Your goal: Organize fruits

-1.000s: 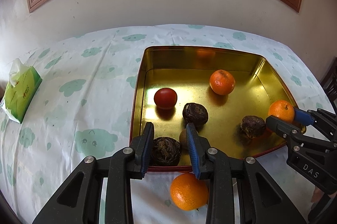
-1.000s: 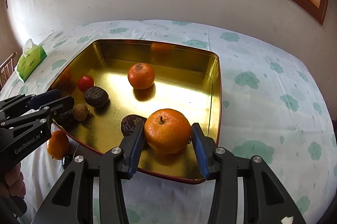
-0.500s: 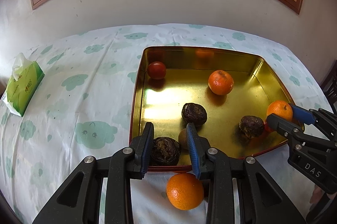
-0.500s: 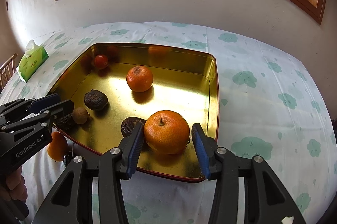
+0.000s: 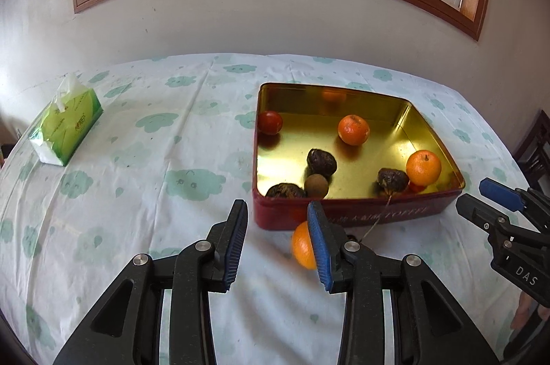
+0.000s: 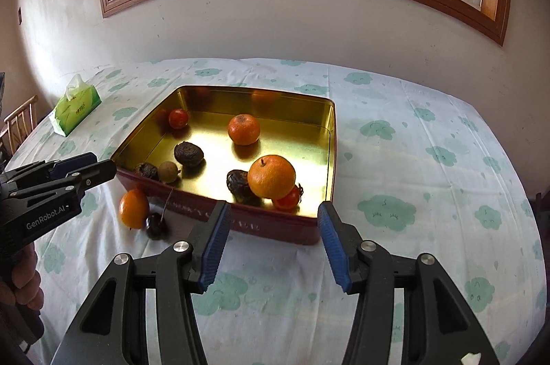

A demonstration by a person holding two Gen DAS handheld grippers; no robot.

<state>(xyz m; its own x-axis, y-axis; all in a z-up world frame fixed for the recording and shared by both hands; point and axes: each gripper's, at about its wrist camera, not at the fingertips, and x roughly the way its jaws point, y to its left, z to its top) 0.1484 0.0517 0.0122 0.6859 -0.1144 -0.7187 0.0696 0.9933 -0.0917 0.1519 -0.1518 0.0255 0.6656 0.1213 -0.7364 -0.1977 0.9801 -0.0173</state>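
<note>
A gold tin tray [image 5: 435, 138] [image 6: 331, 138] with red outer walls holds two oranges [image 5: 353, 129] [image 5: 423, 167], a tomato [image 5: 270, 122], three dark wrinkled fruits and a small brown one [image 5: 316, 185]. The nearer orange [image 6: 271, 176] rests against a small red fruit [image 6: 287, 198]. On the cloth before the tray lie another orange [image 6: 133, 208] and a dark cherry [image 6: 154, 224]. My left gripper [image 5: 276, 204] hovers short of the tray's near wall, its jaws opening with nothing between them. My right gripper [image 6: 274, 205] is back from the near-right corner, its jaws likewise opening and empty.
A green tissue pack [image 5: 65, 128] [image 6: 75, 109] lies at the far left of the cloud-print tablecloth. A wooden chair [image 6: 20, 121] stands off the left edge, and a dark one [image 5: 536, 145] off the right. A wall with a window is behind the table.
Both grippers drew back from the tray. The right one let go of the orange, which stays in the tray; the left left the dark fruit. The tomato rolled to the far-left corner.
</note>
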